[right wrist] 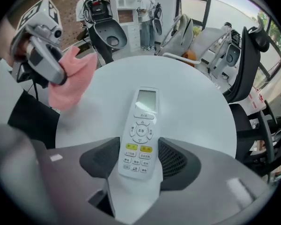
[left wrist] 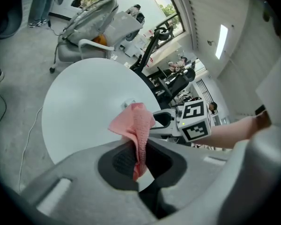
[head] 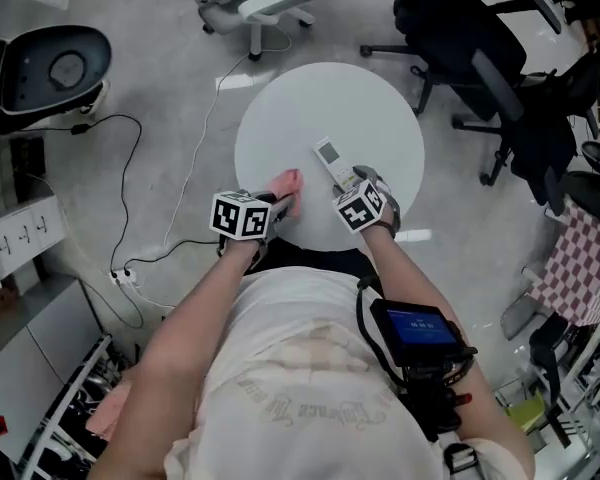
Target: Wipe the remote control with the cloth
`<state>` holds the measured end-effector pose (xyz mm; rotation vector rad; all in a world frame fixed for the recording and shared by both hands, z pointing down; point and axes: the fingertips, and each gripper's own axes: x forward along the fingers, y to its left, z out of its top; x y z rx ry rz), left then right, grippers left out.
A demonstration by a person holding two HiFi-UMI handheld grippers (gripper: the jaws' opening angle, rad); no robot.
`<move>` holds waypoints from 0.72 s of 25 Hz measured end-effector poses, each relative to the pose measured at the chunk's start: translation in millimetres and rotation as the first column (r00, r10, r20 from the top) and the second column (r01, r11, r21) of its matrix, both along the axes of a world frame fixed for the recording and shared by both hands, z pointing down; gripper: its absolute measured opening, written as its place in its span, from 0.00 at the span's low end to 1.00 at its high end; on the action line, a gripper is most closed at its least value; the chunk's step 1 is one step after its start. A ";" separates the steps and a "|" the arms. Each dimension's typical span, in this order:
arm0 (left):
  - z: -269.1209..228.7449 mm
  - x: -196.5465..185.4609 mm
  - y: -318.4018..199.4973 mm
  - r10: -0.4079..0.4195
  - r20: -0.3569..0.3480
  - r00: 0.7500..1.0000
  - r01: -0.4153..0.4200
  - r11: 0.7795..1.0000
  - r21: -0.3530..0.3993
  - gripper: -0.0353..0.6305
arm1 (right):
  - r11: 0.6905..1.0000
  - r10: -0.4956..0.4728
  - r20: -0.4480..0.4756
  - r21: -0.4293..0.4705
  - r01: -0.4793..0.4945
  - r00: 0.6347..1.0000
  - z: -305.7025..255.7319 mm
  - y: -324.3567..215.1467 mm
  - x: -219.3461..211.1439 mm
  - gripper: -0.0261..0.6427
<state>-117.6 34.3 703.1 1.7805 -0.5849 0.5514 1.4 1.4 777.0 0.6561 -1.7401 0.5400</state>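
Two grippers [head: 283, 200] [head: 350, 181] work over the near half of a round white table [head: 280, 108], one in each of the person's hands. The remote control [head: 330, 158] lies flat on the tabletop, slightly right of centre. Its small screen points to the far side and its button end points near.

In the right gripper view, the right gripper [right wrist: 140, 161] points steeply down with its jaws spread wide. The button end of the remote control [right wrist: 140, 135] sits between them. A gap shows on the left side, and the right pad stands close beside the casing without visibly pressing it.

In the left gripper view, the left gripper [left wrist: 139, 159] has its jaws closed narrow on the pink cloth [left wrist: 133, 125], pinching a fold. The rest of the fabric bunches out past the tips. The cloth [head: 286, 181] is just left of the remote control and apart from it. Whether it touches the table cannot be told.

Seen from the right gripper view, the left gripper [right wrist: 50, 71] and its cloth [right wrist: 72, 81] sit at the left edge of the table [right wrist: 192, 102].

A black office chair [head: 470, 38] stands at the far right. A white chair [head: 270, 3] stands beyond the table, and a black cable [head: 130, 168] loops across the floor on the left.
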 end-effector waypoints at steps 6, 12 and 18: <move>-2.9 -26.5 11.8 -0.095 -0.021 0.995 0.095 0.995 -0.015 0.09 | 0.996 0.040 -0.030 -0.081 -0.042 0.999 -2.5 -2.3 -2.9 0.43; -12.6 -38.9 7.1 -0.146 -0.064 0.987 0.145 0.989 -0.013 0.09 | 0.923 0.339 0.123 -0.237 -0.304 0.932 -10.8 11.4 1.6 0.42; -27.9 -32.1 -0.6 -0.170 -0.124 0.978 0.167 0.985 -0.032 0.09 | 0.831 0.527 0.304 -0.379 -0.407 0.794 -38.8 24.5 -5.3 0.42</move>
